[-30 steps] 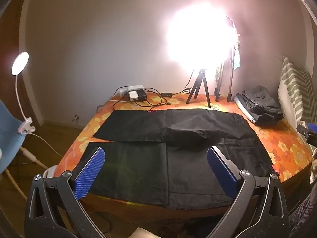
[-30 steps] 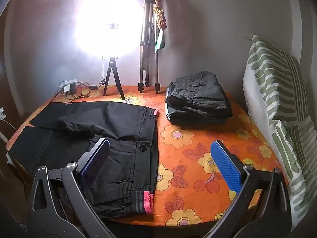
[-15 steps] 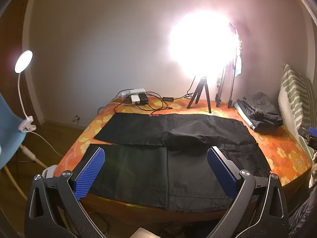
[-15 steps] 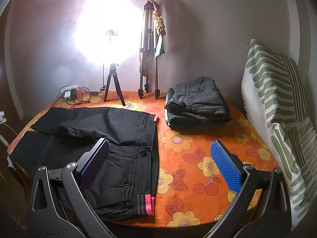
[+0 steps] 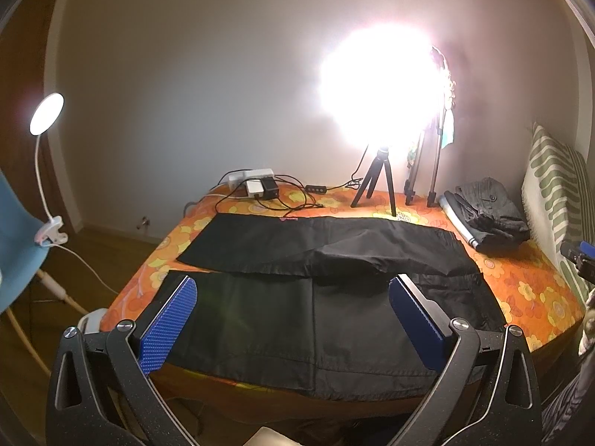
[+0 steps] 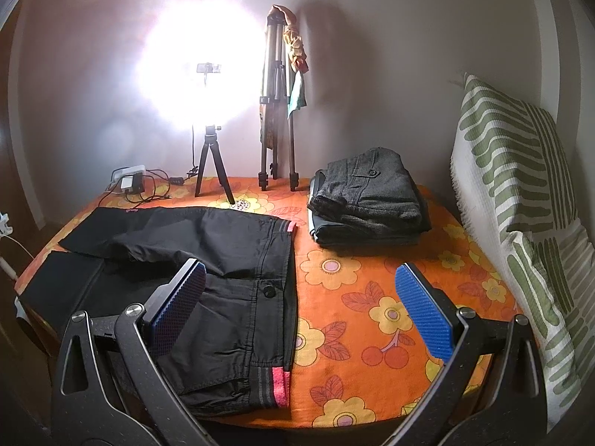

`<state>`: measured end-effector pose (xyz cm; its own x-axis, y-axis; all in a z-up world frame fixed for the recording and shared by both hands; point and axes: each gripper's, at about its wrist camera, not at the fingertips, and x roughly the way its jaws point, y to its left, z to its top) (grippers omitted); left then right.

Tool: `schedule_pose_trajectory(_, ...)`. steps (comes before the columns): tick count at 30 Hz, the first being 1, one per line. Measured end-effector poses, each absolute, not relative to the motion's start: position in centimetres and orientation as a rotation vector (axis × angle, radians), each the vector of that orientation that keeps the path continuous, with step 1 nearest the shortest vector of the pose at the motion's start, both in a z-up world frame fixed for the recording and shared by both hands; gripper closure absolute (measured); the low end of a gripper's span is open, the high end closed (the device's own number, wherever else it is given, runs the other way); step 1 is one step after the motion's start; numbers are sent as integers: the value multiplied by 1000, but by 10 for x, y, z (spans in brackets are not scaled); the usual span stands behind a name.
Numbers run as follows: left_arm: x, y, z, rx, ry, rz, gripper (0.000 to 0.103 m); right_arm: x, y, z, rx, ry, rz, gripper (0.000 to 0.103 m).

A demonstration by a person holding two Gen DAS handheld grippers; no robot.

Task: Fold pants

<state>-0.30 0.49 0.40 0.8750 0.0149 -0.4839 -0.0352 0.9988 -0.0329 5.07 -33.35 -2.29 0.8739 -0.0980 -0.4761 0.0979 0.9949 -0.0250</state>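
You are holding the left gripper (image 5: 292, 321) and right gripper (image 6: 299, 310) wide apart and empty, and you are drawing both back and upward; the black pants (image 5: 327, 297) are lying spread on the floral bedspread (image 6: 375, 297), unfolded, awaiting your first grasp.

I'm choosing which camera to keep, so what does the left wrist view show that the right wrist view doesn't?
Only the left wrist view shows the clip lamp, the blue chair and the pants' leg ends. Only the right wrist view shows the pink-striped waistband and button. Both show the black pants, folded clothes, bright light, striped pillow and open grippers.
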Motion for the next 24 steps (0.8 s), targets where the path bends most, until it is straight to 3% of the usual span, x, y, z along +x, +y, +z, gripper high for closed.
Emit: schedule_pose_trajectory(24,-2,7,5,-51,509,26,0,51,-334,-22,3,498,-103,0)
